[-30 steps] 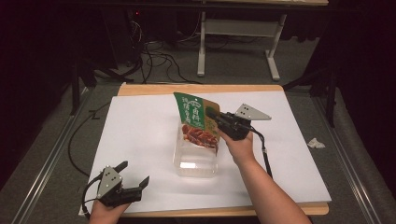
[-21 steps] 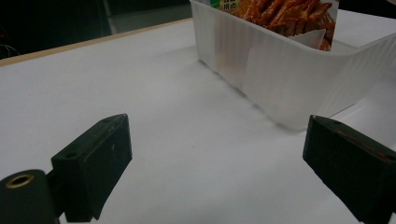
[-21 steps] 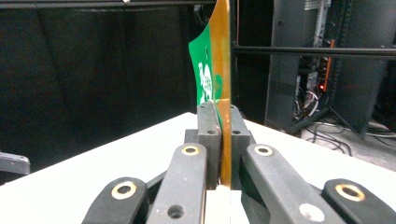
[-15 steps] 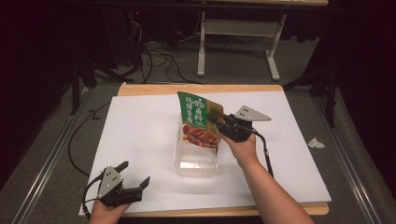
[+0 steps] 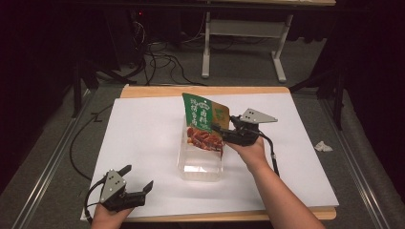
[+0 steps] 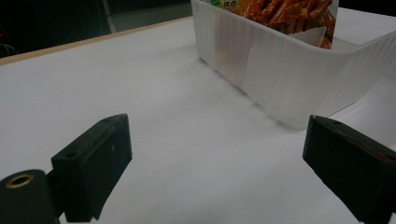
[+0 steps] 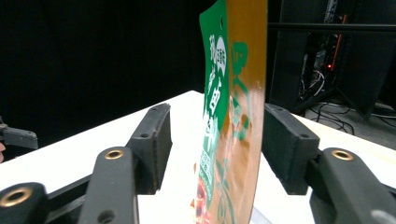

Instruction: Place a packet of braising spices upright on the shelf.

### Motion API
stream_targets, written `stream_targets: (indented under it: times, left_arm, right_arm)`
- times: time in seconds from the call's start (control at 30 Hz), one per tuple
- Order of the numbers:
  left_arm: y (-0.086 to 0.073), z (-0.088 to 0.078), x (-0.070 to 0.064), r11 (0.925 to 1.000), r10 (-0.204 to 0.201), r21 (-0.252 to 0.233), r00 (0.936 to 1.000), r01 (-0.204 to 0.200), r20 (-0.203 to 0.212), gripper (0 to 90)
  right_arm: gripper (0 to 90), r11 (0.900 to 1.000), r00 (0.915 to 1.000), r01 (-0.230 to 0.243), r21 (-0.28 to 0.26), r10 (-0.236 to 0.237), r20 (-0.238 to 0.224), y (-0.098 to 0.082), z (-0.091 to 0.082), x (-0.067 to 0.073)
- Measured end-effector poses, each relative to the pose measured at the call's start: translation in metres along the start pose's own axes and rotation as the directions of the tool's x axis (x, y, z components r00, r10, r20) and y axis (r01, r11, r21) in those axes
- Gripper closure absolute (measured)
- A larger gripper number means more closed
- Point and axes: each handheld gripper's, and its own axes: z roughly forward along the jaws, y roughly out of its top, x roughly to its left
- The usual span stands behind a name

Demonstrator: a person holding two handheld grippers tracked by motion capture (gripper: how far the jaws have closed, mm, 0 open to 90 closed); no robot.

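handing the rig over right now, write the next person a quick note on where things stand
Right gripper: fingers have just been opening and stand clear of the snack pouch, which is still between them.
Left gripper: open, nothing between its fingers, resting at the near left of the white table.
Pouch: upright, its lower end inside the clear plastic container mid-table.
Done: pouch placed in the container and released.
Left: draw the right gripper back without tipping the pouch.

Snack pouch [image 5: 204, 123], center of high view: large white Chinese chars on green panel, too small/blurry to read. Right gripper view: same pouch [image 7: 229, 116] edge-on, chars skewed, unreadable. No other text, nos. or signs legible.
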Motion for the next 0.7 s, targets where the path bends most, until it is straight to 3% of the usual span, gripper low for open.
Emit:
stream_targets:
  times: [0.17, 0.2, 0.3, 0.7]
  left_arm:
    - [0.000, 0.000, 0.000, 1.0000, -0.002, -0.002, 1.0000, 0.002, 0.000, 8.5]
    - [0.000, 0.000, 0.000, 1.0000, -0.002, 0.000, 1.0000, 0.002, -0.001, 8.5]
    - [0.000, -0.001, 0.001, 1.0000, -0.006, -0.002, 1.0000, 0.006, 0.001, 8.5]
    - [0.000, -0.001, 0.001, 1.0000, -0.007, 0.002, 1.0000, 0.007, 0.001, 8.4]
  right_arm:
    - [37.3, 1.000, 1.0000, -0.005, -0.006, 0.005, 0.004, 0.001, -0.002, 0.000]
    - [28.6, 1.000, 0.9998, -0.013, -0.004, 0.013, 0.018, 0.002, -0.003, 0.000]
    - [17.0, 1.000, 0.9985, -0.020, -0.003, 0.020, 0.052, 0.003, -0.005, 0.000]
    - [12.5, 0.999, 0.9974, -0.033, 0.017, 0.032, 0.065, 0.006, -0.016, -0.001]
